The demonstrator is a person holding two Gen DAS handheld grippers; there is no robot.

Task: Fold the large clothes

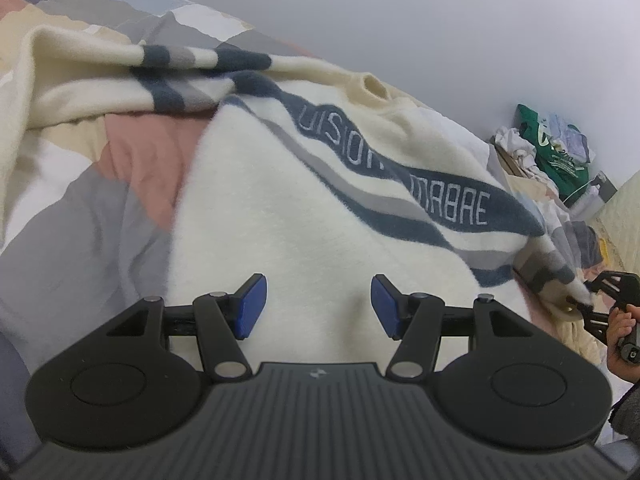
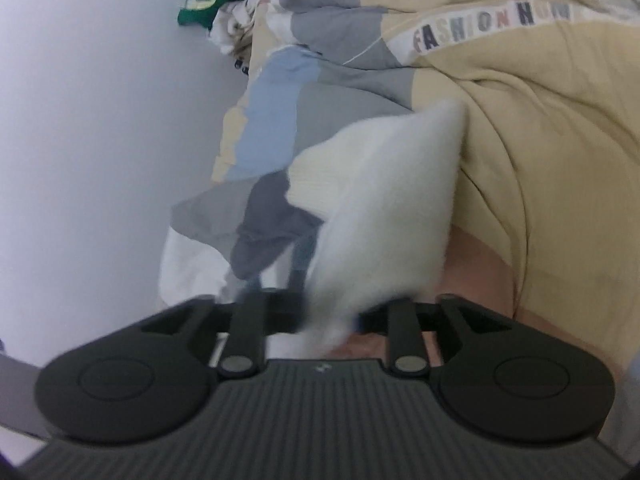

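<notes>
the cream sweater (image 1: 304,216) lies spread on the bed, over a patchwork bedcover (image 1: 80,216) of grey, pink, beige and white panels. a dark blue band with pale lettering, edged by grey stripes, runs across its chest from the far left toward the near right. the round collar (image 1: 374,87) sits at the far side. one sleeve (image 1: 120,64), striped in blue and grey, is bunched along the far left; the other striped sleeve trails off to the right edge of the bed.

left hand-held gripper (image 1: 319,306): jaws spread, blue pads (image 1: 251,307) well apart, poised over the plain cream lower body of the sweater. nothing lies between the pads.

right hand-held gripper (image 2: 320,316): in the left wrist view it appears at the far right, carried in a hand (image 1: 622,330), with its tips at the cuff end of the right sleeve. in its own view the picture is blurred; a fluffy white fold of the sweater (image 2: 380,216) rises from between the two fingers and hides the pads. the jaws stand partly apart, and whether the pads press on the fabric cannot be told.

beyond the bed, against the pale wall (image 1: 440,20), sits a heap of clutter with a green bag (image 1: 560,148). the bedcover in the right wrist view carries a strip of printed letters (image 2: 492,24).
</notes>
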